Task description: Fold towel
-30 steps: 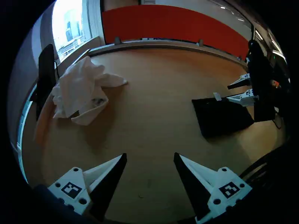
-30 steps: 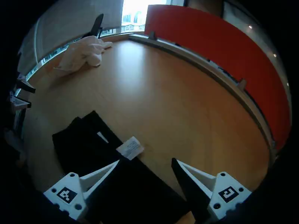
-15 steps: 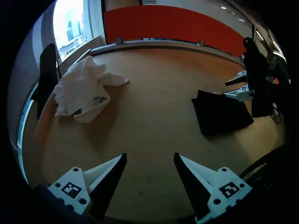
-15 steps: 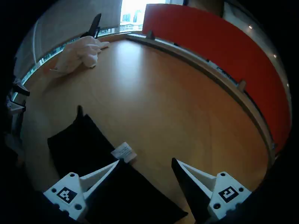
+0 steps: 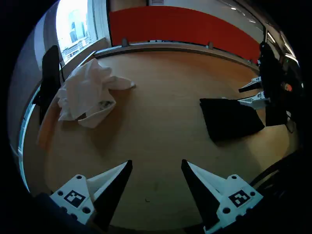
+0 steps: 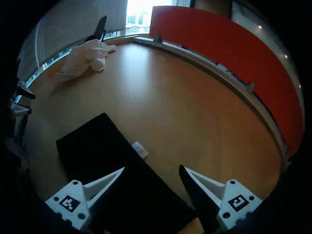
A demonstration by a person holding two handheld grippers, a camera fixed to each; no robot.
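The black towel (image 6: 105, 163) lies flat on the table (image 5: 163, 97) as a dark rectangle. In the right gripper view it sits at about 7 o'clock, its near end cut off behind the left finger and the lower edge, so its full outline cannot be told. A small white tag (image 6: 139, 149) shows at its 3 o'clock edge, too small to read. The right gripper (image 6: 152, 167) hangs over this near end with its jaws apart, towel and bare wood showing in the gap; whether a finger touches the cloth cannot be told. In the left gripper view the same towel lies at 3 o'clock, and the far gripper's white fingers meet its far edge, with the hand behind them lost in a dark shape. The left gripper (image 5: 156, 161) is well apart from the towel, jaws apart over bare table. A crumpled white cloth heap (image 5: 87, 93) rests at 10 o'clock near the table's far corner, beside a dark chair back (image 5: 50, 82). Beyond the table's rim stand a red partition (image 5: 179, 25) and a bright window (image 5: 72, 27).
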